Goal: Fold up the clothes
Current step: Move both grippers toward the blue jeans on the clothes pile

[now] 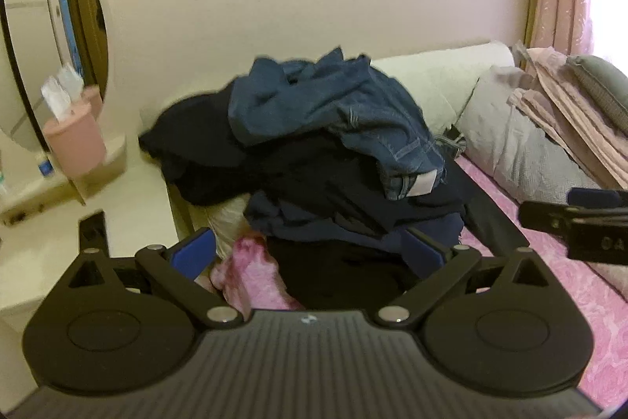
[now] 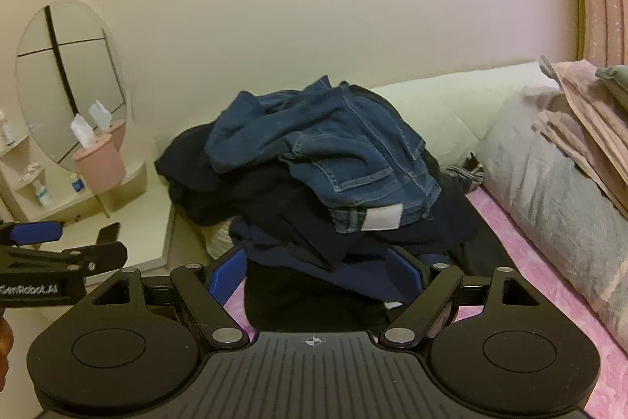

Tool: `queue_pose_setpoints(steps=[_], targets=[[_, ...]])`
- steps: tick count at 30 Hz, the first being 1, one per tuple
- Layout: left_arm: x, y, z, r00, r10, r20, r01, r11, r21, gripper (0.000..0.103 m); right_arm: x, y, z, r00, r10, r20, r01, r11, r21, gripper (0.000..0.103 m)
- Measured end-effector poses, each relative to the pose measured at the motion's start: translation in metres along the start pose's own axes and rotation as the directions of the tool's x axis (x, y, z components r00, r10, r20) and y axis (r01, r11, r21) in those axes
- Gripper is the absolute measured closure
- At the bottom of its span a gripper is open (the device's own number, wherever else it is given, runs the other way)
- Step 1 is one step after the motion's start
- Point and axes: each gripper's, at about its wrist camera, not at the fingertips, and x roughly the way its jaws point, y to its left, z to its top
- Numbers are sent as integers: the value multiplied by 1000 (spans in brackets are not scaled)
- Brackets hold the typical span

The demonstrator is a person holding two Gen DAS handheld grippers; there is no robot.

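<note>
Denim jeans (image 2: 345, 148) atop dark clothes heap (image 2: 282, 218)

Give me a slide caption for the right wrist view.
Open right gripper faces an unfolded clothes pile topped by blue jeans on the bed.

Grippers: two, left gripper (image 1: 308, 252) and right gripper (image 2: 320, 271)
Jeans (image 2: 341, 152): one pair
Dark garments (image 2: 274, 218) beneath: number unclear
Mirror (image 2: 70, 85): one
Pink tissue box (image 2: 100, 163): one
Small bottles (image 2: 78, 183): at least two
</note>
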Motion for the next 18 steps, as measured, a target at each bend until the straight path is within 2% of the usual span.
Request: queue_pose_setpoints(steps=[2,9,18], targets=[[7,6,2,1000,-16,-6,16,1000,7,7,5,-1,-1,1000,-11,-1,11,1000,5,22],[30,26,10,997,-73,-27,74,997,30,7,22,-1,-2,999,-53,-5,53,998,23,22],[60,53,19,988,-144,-56,147,987,57,7,55,34,13,990,-143,-19,143,989,18,22]])
